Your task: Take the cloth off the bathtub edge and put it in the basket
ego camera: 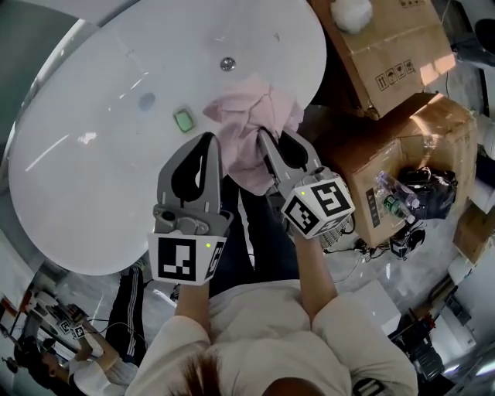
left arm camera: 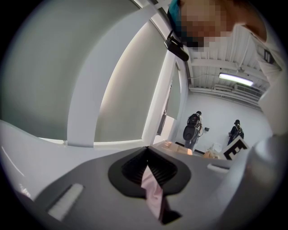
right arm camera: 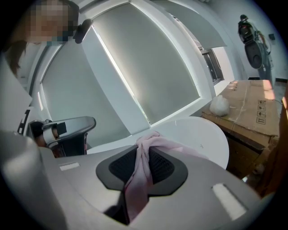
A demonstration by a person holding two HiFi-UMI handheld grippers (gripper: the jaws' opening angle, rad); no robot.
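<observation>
White bathtub (ego camera: 93, 155) beside cardboard boxes (ego camera: 394, 46)
Pink cloth (ego camera: 249, 116) hangs bunched over it; left gripper (ego camera: 210, 141) and right gripper (ego camera: 264, 135) both clamp it

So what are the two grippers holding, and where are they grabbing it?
Both hold the pink cloth: the left gripper pinches a thin edge, the right gripper a bunched fold, on opposite sides.

closed cardboard box (ego camera: 394, 46): far on my right, with a white fluffy ball (ego camera: 352, 11) on top.
open cardboard box (ego camera: 363, 166): nearer, on my right, holding plastic bottles (ego camera: 390, 197) and a black bag (ego camera: 433, 189).
small green square (ego camera: 184, 120): ahead of me, to the left.
bystander (ego camera: 128, 309): near left, in striped trousers.
</observation>
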